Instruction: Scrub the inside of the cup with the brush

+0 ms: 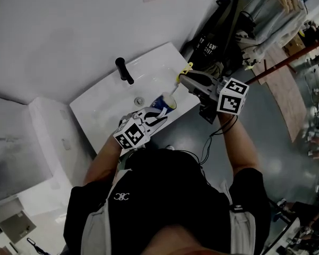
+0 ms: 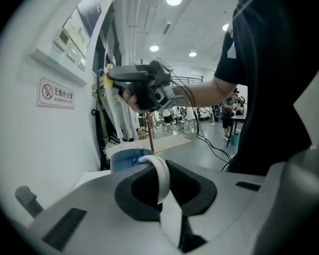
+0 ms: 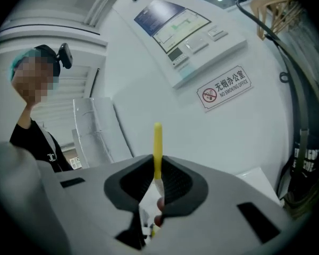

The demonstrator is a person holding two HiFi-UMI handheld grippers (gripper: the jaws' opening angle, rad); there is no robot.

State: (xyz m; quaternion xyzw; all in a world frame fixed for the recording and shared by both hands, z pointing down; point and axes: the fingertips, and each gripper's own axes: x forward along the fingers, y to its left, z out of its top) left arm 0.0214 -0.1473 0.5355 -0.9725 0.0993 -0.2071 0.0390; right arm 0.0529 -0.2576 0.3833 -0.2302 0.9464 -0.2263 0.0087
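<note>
In the head view a blue and white cup (image 1: 164, 103) hangs over the white sink (image 1: 103, 108), tilted toward the right. My left gripper (image 1: 154, 116) is shut on the cup's white handle (image 2: 159, 175), and the blue cup wall (image 2: 126, 159) shows just beyond the jaws. My right gripper (image 1: 185, 80) is shut on a brush (image 1: 173, 92) whose yellow handle end (image 3: 157, 142) sticks up between its jaws. The brush's white stem slants down to the cup's mouth. The brush head is hidden.
A black faucet (image 1: 124, 70) stands at the sink's back, with the drain (image 1: 140, 101) near the cup. A no-smoking sign (image 3: 224, 87) and a wall panel (image 3: 189, 33) hang on the white wall. Hanging bags and clothes (image 1: 223, 31) crowd the right; a cable (image 1: 212, 137) trails below the right gripper.
</note>
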